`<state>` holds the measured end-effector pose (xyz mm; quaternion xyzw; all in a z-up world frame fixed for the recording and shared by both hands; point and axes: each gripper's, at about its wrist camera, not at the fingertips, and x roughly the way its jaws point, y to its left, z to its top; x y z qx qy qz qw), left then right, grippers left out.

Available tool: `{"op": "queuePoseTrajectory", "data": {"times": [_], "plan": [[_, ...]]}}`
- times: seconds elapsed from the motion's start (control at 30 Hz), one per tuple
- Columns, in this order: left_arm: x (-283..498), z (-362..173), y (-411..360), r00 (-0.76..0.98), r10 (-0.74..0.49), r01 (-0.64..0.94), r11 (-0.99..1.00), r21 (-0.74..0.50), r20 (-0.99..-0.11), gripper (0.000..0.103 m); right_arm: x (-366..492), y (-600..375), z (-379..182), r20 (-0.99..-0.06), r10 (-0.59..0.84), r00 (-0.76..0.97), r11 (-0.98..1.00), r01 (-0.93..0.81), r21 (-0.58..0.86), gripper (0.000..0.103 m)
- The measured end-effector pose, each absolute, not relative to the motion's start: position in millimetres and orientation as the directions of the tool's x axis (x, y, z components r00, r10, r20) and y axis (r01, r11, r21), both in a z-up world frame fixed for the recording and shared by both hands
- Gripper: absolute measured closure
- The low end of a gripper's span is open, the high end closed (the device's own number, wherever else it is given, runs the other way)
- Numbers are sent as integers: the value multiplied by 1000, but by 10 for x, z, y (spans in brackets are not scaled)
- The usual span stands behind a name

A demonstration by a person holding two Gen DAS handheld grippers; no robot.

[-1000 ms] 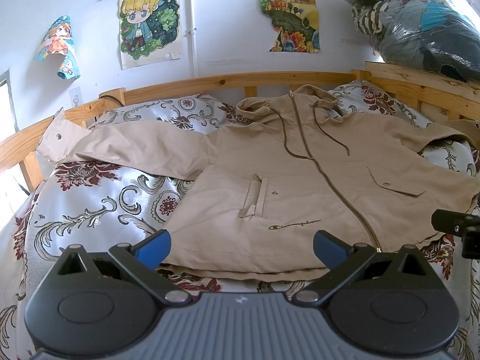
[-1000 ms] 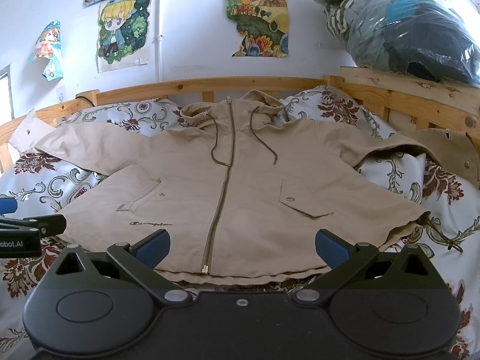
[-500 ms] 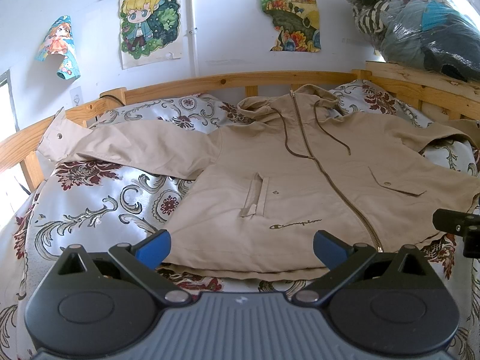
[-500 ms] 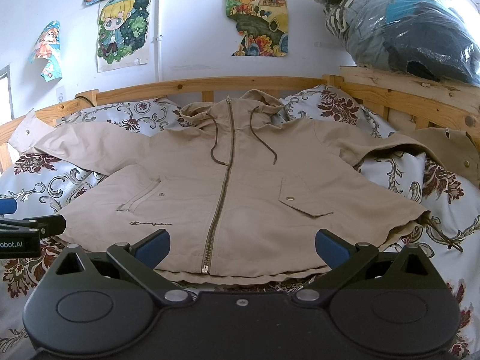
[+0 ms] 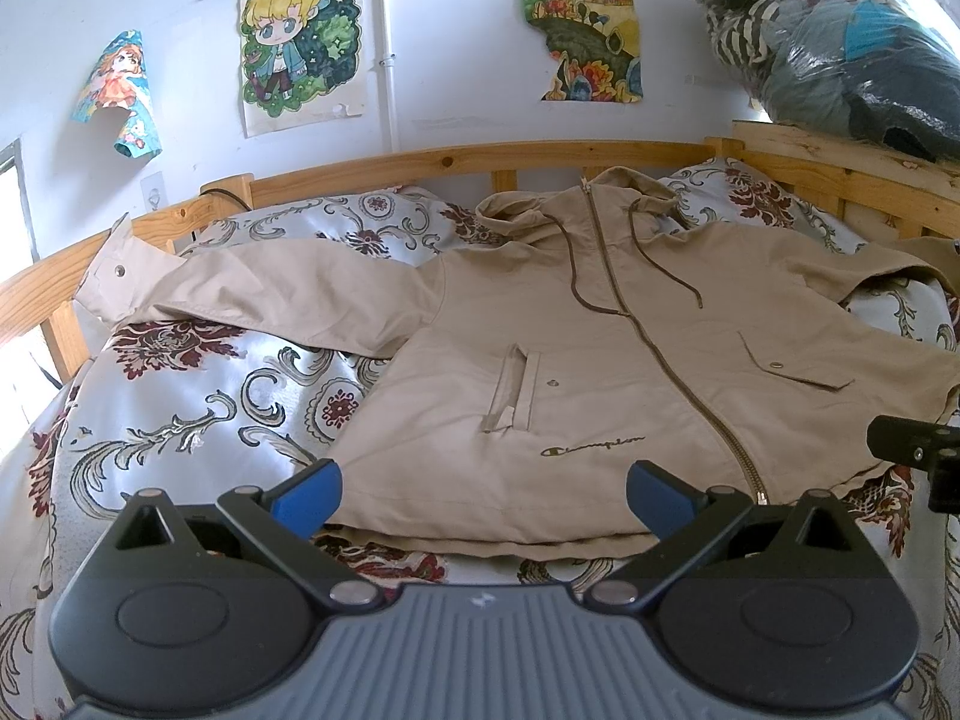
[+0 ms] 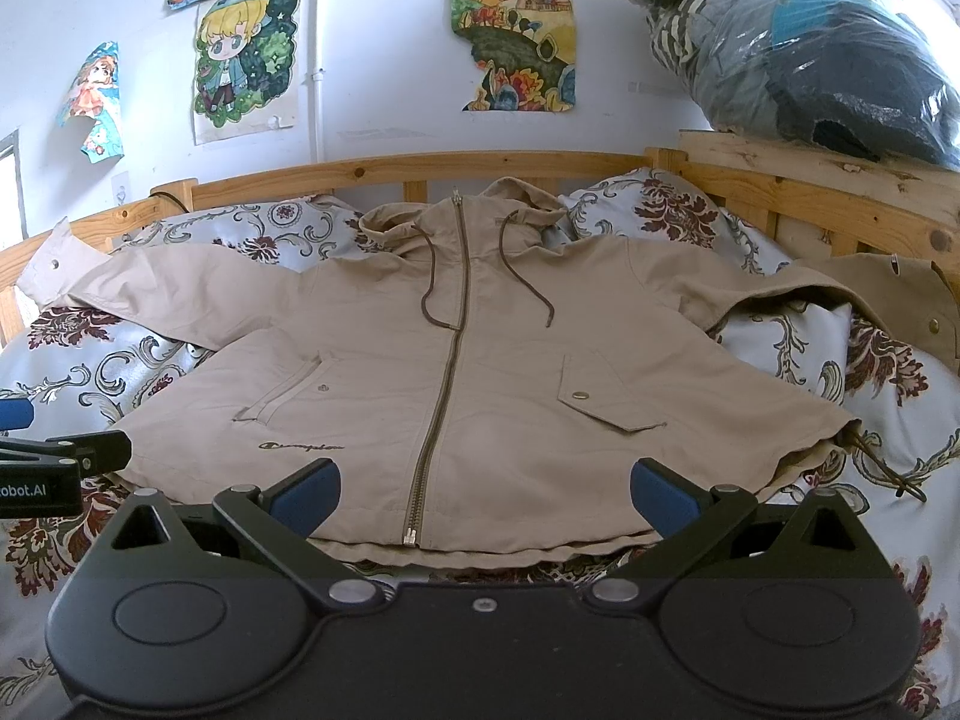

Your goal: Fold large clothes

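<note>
The left tongs (image 5: 483, 495) and the right tongs (image 6: 485, 495) both stand apart with nothing between their blue pads, poised just before the near hem of the jacket (image 6: 480, 372). The beige hooded jacket lies face up and zipped on the bed (image 5: 180, 396), hem toward the cameras, hood toward the wooden headboard (image 6: 372, 171). Its sleeves spread out to both sides over the flowered bedspread. Beyond the headboard, cartoon posters (image 5: 297, 42) hang on the white wall, and a plastic bag of clothes (image 6: 798, 54) sits on the wooden ledge at the far right.
</note>
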<state>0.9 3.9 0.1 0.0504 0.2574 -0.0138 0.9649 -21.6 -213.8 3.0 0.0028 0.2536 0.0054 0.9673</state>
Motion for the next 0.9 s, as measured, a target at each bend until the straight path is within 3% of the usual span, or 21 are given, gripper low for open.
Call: {"op": "queuePoseTrajectory", "data": {"times": [0.63,0.9], "plan": [[18,-19,47,861,1,52,995,89,-509,1,-196,-2147,47,-498,11,867,1000,-8,8,1],[165,-174,11,779,26,60,991,116,-626,1,-74,-2113,-56,-602,-73,795,997,67,-33,1]]}}
